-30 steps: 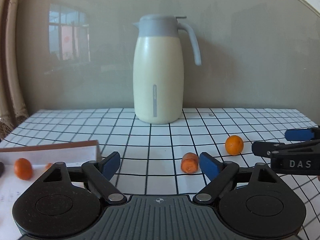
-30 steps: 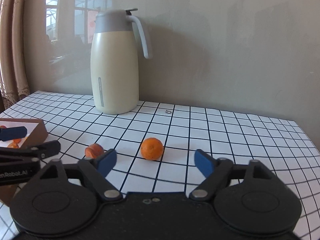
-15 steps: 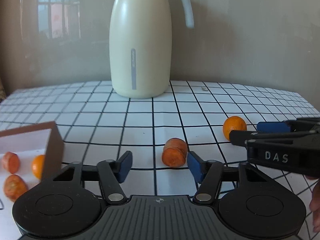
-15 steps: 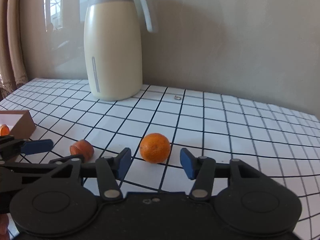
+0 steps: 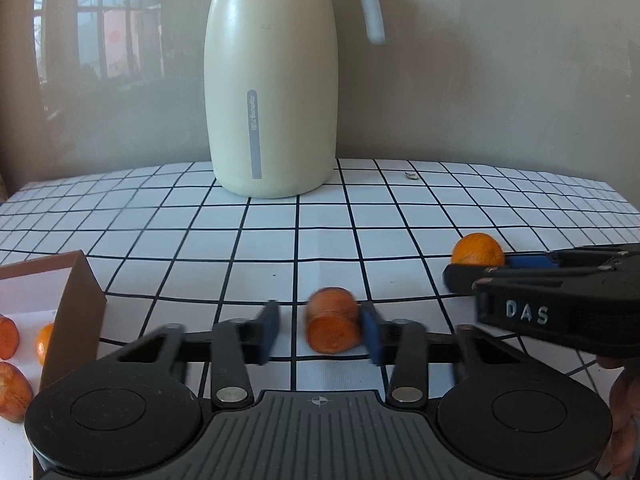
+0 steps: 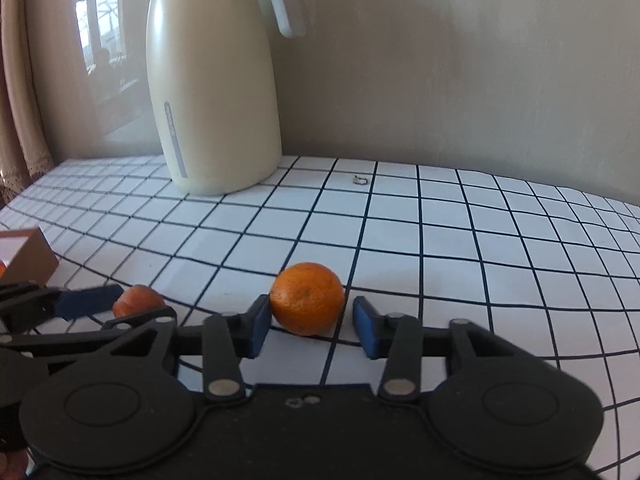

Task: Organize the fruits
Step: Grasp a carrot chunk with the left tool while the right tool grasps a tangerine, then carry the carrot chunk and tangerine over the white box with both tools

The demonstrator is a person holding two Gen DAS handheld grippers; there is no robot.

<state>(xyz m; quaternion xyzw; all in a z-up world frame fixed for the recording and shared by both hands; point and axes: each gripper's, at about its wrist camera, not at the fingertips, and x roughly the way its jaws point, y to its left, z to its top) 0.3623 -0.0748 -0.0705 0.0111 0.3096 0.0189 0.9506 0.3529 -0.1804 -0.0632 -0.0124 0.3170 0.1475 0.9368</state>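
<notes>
Task status: partly complete. The brown box point(image 5: 76, 312) at the left already contains several orange fruit pieces point(image 5: 12, 380). Two fruits remain on the checked tablecloth point(image 5: 280, 240): a cut orange piece point(image 5: 332, 326) and a whole mandarin point(image 6: 307, 298). Both still need to be lifted and placed in the box.

Left gripper point(image 5: 320, 330): the jaws have just been closing, with the cut piece between them. The right pad touches the piece. The left pad stands apart from it, so the grip is not yet complete. The pads are motion-blurred.

Right gripper point(image 6: 308, 326): the jaws have just been closing, with the mandarin between them. The left pad sits against the fruit. A gap remains at the right pad. The fruit rests on the cloth, not clamped.

View differences:
- The left wrist view shows the box interior and its contents. The right wrist view shows only one corner of the box.
- The right wrist view shows the gap beside the mandarin. In the left wrist view, the right gripper partly covers that fruit.
- Both views show the cream thermos jug point(image 5: 272, 92) standing upright at the rear, well apart from both fruits.
</notes>
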